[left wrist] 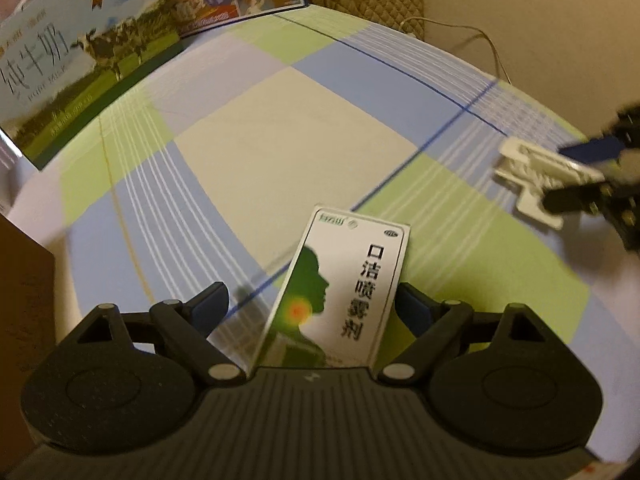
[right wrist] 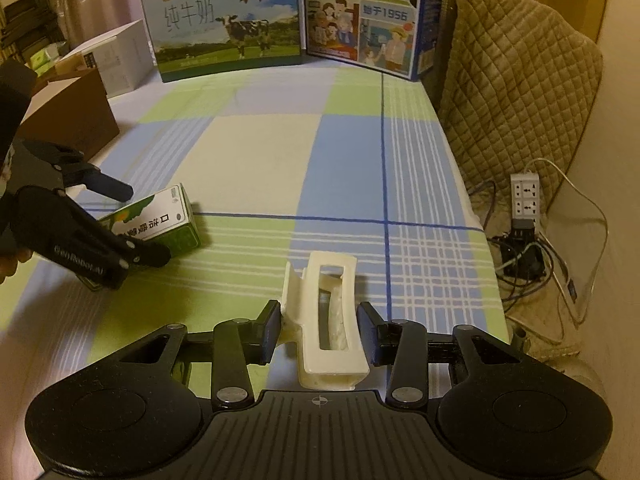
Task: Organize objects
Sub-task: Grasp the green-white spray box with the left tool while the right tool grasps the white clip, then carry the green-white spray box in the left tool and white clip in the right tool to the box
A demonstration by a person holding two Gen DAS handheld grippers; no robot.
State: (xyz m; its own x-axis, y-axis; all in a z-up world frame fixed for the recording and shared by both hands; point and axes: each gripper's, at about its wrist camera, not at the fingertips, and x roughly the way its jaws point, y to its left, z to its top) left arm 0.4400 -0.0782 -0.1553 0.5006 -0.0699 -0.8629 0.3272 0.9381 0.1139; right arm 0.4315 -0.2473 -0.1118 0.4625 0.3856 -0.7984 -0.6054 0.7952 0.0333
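Note:
A white and green spray box (left wrist: 352,280) lies on the checked tablecloth (right wrist: 260,160). My left gripper (left wrist: 311,294) straddles it, open wide: the right finger is at the box's edge and a gap shows at the left finger. From the right wrist view the same box (right wrist: 160,220) sits between the left gripper's (right wrist: 146,224) fingers. A white plastic holder (right wrist: 312,340) with a long slot is clamped between my right gripper's (right wrist: 318,308) pads, low over the cloth. In the left wrist view that holder (left wrist: 532,168) and the right gripper (left wrist: 556,176) show at the far right.
Two milk cartons (right wrist: 228,28) (right wrist: 360,20) stand along the table's back edge. A brown cardboard box (right wrist: 72,120) and a white box (right wrist: 116,56) are at the left. A quilted chair cover (right wrist: 516,80) and a power strip (right wrist: 526,196) with cables lie beyond the right edge.

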